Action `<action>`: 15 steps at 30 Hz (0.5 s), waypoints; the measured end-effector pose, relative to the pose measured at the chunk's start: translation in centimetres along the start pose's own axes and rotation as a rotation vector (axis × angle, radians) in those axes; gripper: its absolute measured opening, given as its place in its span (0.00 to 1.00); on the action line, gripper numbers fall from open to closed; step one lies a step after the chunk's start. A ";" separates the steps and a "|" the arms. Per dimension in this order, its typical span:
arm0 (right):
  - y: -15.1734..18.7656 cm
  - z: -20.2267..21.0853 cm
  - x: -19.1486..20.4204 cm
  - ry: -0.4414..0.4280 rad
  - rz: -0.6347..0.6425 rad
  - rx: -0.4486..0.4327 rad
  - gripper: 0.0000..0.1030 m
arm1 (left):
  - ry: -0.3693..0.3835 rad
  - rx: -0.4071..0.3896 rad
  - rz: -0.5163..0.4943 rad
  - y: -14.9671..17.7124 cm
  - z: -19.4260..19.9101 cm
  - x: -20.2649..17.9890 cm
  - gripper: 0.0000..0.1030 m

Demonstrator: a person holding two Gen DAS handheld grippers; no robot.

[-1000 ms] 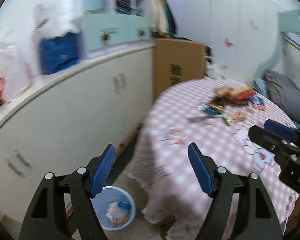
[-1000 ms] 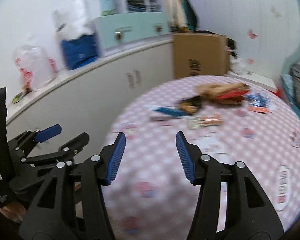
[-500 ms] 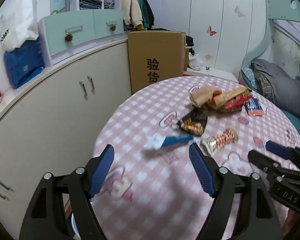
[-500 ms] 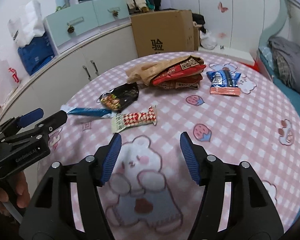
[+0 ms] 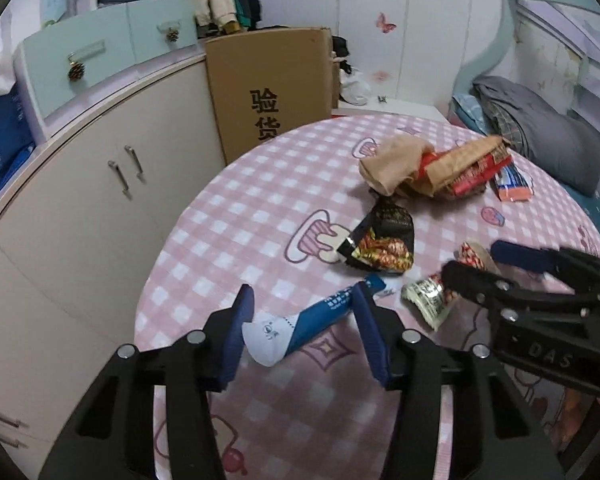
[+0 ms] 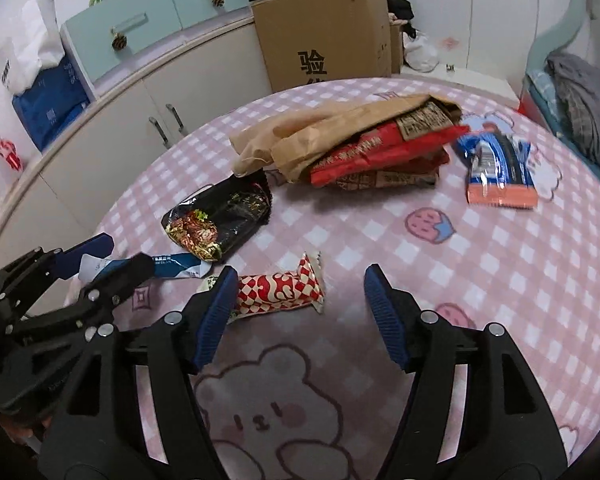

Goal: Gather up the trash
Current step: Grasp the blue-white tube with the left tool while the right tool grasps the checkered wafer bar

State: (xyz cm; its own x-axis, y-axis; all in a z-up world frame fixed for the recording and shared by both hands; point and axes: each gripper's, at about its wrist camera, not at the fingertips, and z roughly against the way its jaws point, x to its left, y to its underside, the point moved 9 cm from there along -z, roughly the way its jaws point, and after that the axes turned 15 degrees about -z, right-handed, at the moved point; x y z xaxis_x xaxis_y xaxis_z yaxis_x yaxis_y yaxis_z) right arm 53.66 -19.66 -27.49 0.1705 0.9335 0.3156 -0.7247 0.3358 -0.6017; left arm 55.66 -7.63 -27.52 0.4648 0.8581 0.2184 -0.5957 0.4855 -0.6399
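Note:
Wrappers lie on a round table with a pink checked cloth [image 5: 236, 216]. My left gripper [image 5: 302, 330] is open, its jaws on either side of a blue and white wrapper [image 5: 300, 326], also in the right wrist view [image 6: 168, 266]. My right gripper [image 6: 298, 316] is open around a red and white checked wrapper [image 6: 280, 292], whose end shows in the left wrist view [image 5: 428, 298]. A black snack bag [image 5: 382, 240] [image 6: 220, 218] lies just beyond.
A pile of brown paper and red packets [image 6: 364, 140] and a blue packet [image 6: 496, 172] lie at the far side. A cardboard box [image 5: 268, 88] and white cabinets [image 5: 80, 208] stand behind the table. A bed [image 5: 540, 136] is at the right.
Both grippers have swung from the cabinet and bin side onto the table and moved down to the wrappers. The blue wrapper now lies between the left jaws, the checked one between the right jaws.

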 end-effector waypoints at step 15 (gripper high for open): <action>0.9 1.3 1.4 -0.001 0.076 -0.023 0.20 | 0.043 -0.023 -0.011 1.3 1.7 -1.3 0.14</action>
State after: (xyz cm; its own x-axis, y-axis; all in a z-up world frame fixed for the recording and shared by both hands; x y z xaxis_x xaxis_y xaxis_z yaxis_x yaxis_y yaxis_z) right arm 52.34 -18.23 -26.65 0.1148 0.9562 0.2691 -0.7199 0.2668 -0.6408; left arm 53.18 -7.89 -27.40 0.4991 0.8445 0.1943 -0.5751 0.4906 -0.6547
